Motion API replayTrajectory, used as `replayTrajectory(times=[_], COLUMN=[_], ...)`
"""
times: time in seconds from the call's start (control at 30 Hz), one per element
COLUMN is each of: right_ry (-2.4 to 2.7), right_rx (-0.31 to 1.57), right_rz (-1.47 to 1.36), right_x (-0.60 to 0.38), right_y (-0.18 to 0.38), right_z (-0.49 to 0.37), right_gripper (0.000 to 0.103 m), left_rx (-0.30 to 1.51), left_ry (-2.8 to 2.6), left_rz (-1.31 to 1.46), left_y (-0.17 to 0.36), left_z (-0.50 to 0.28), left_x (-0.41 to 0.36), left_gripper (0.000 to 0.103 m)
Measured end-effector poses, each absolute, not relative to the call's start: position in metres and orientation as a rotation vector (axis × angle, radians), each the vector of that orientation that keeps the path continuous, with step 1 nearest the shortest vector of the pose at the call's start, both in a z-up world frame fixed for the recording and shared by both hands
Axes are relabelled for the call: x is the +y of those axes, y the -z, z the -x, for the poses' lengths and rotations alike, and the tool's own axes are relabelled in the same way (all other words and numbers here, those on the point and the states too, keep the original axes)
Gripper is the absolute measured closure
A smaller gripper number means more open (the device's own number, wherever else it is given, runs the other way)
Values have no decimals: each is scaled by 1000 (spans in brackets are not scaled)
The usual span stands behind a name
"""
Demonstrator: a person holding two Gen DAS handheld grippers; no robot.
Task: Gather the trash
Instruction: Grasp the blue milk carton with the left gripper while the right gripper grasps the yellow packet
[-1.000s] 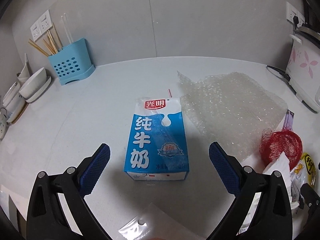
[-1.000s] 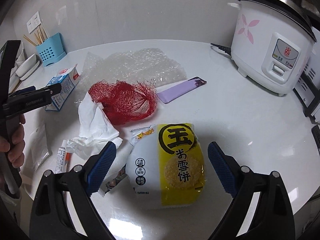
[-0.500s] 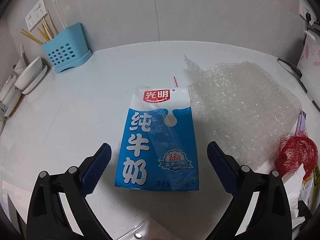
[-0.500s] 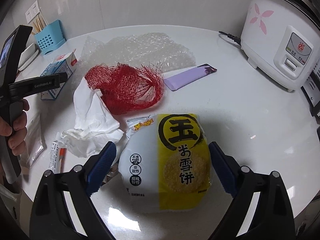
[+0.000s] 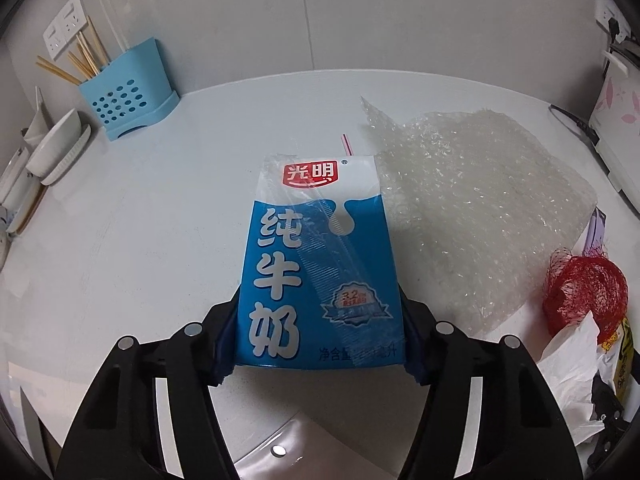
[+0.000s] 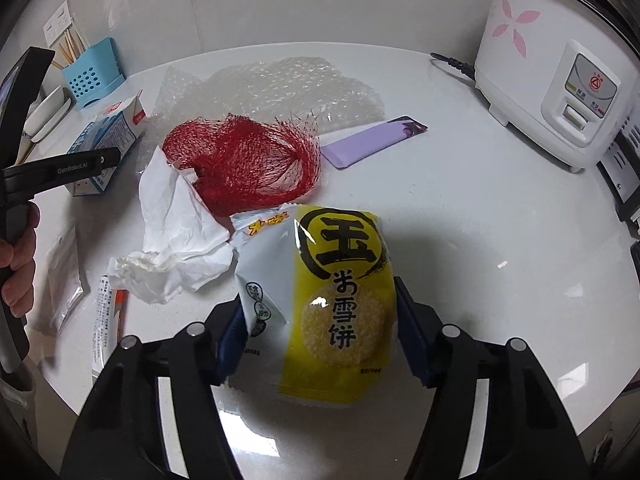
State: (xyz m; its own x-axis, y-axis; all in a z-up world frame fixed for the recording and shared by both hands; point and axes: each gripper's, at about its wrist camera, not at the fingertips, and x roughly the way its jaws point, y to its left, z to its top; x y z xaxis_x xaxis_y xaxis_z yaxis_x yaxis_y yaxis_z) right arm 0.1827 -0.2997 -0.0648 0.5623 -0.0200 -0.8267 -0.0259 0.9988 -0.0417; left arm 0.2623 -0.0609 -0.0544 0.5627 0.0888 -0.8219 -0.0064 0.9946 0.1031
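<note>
Left gripper (image 5: 318,344), jaws closing, blue pads pressed on a milk carton (image 5: 316,264) on the white worktop (image 5: 140,220). Right gripper (image 6: 320,340), jaws closing on a yellow snack packet (image 6: 332,300); red netting (image 6: 248,168) at 11 o'clock of it.

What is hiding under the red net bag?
The red net bag lies on crumpled white tissue paper and touches the edge of the bubble wrap. Its near edge meets the yellow snack packet. Anything directly beneath its middle is covered, so I cannot tell.
</note>
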Motion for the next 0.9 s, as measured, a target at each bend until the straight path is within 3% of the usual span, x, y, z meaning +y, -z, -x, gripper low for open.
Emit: replayTrajectory(times=[0.47,0.9], right_ry=[20,23], right_rx=[948,886], right_rz=[32,14], right_x=[-303,-300], right_y=[58,30], right_z=[-169,-135], right_gripper=[75,78], left_rx=[936,892], left_ry=[-56,-15], left_rz=[-88,-44], left_y=[36,4], left_z=[-237,-172], left_x=[-60,-51], left_gripper=[41,41])
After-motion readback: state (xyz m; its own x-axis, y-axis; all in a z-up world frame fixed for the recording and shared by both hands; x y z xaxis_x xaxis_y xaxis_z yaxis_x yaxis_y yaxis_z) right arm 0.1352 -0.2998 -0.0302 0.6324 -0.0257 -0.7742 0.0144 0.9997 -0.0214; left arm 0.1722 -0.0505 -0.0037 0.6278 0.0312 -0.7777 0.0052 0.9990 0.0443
